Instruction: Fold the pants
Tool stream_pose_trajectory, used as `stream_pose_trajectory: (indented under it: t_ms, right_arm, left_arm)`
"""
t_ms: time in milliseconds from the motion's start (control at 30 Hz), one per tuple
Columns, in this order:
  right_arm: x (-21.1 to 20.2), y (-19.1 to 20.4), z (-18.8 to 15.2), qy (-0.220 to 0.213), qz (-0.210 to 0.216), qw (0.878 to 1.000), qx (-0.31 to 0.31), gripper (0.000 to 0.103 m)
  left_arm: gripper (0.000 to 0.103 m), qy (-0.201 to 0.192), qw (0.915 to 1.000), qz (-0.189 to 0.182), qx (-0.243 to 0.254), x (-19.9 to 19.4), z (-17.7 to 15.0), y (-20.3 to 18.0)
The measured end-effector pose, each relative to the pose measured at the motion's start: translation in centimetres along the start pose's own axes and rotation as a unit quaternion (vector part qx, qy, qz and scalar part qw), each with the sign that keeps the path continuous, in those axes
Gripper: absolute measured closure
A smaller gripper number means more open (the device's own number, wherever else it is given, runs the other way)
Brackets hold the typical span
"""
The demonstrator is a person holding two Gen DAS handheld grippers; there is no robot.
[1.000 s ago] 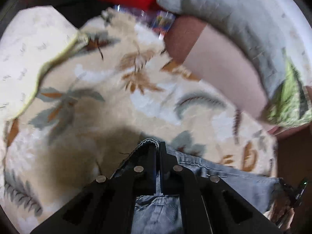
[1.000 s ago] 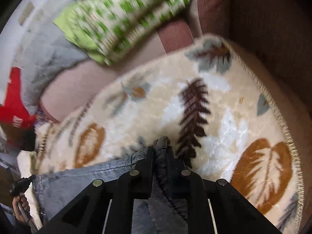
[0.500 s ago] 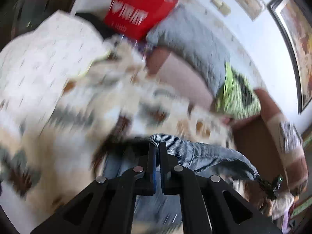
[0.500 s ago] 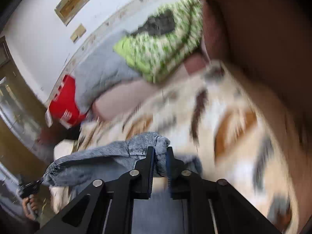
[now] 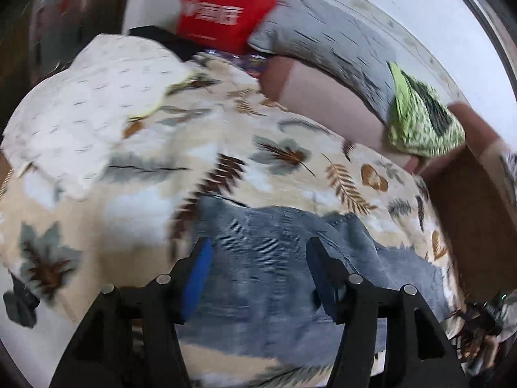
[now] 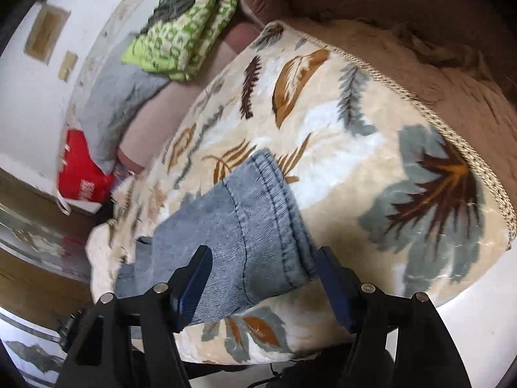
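Note:
Blue denim pants lie folded on a cream leaf-print blanket. My left gripper is open just above the denim, with nothing between the jaws. In the right wrist view the pants show a stitched hem edge lying on the blanket. My right gripper is open too, with its fingers on either side of the hem end and not pinching it.
A brown sofa back carries a grey cushion and a green patterned cloth. A red bag stands behind. A white textured cloth lies at the left. The blanket's corded edge runs at the right.
Both grippers were shut on the denim and carried it up and over. Now both have opened and let the pants go onto the blanket, and have drawn back a little.

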State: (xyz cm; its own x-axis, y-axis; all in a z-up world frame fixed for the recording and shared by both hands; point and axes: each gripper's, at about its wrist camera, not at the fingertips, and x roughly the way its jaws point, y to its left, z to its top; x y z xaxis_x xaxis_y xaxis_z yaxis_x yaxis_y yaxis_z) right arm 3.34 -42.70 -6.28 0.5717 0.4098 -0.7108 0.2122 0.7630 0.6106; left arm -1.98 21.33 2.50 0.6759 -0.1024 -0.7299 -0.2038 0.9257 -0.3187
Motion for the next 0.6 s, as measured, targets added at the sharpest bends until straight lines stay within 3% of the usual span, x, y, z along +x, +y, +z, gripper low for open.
stream_pose_trajectory:
  t_ms: [100,133,167,200,300,367,433,500,600]
  right_arm:
    - [1.5,0.4,-0.9,0.005,-0.018,1.000,-0.008,0.033]
    - [2.6,0.2,-1.2,0.025,-0.054,0.998,-0.013,0.033]
    - [3.8,-0.2,-1.5,0.051,-0.099,0.994,-0.017,0.033]
    - [4.4,-0.5,-1.6,0.060,-0.137,0.989,-0.014,0.034]
    - [2.9,2.4,-0.9,0.021,-0.156,0.986,-0.051,0.034]
    - [2.2,6.0,0.0,-0.003,-0.139,0.986,-0.094,0.033]
    - [3.4,10.5,0.8,0.012,-0.099,0.985,-0.140,0.033]
    - [6.1,15.2,0.9,0.057,-0.027,0.982,-0.180,0.033]
    - [11.7,21.4,-0.4,0.135,0.048,0.963,-0.229,0.033]
  left_arm:
    - [0.042,0.036,0.9967,0.062,0.038,5.0,-2.3,-2.0]
    - [0.042,0.068,0.9902,0.112,0.047,7.5,-3.2,-1.9]
    - [0.042,0.084,0.9875,0.127,0.043,8.7,-3.7,-1.5]
    - [0.041,0.085,0.9882,0.124,0.029,9.2,-3.9,-1.0]
    - [0.041,0.048,0.9866,0.155,0.022,7.4,-2.7,-1.2]
    - [0.041,0.011,0.9903,0.137,0.019,5.4,-1.8,-1.6]
    - [0.041,-0.021,0.9932,0.112,0.025,3.8,-1.5,-2.8]
    - [0.040,-0.026,0.9956,0.080,0.042,3.5,-1.9,-4.4]
    - [0.040,-0.004,0.9957,0.043,0.082,5.0,-3.3,-6.5]
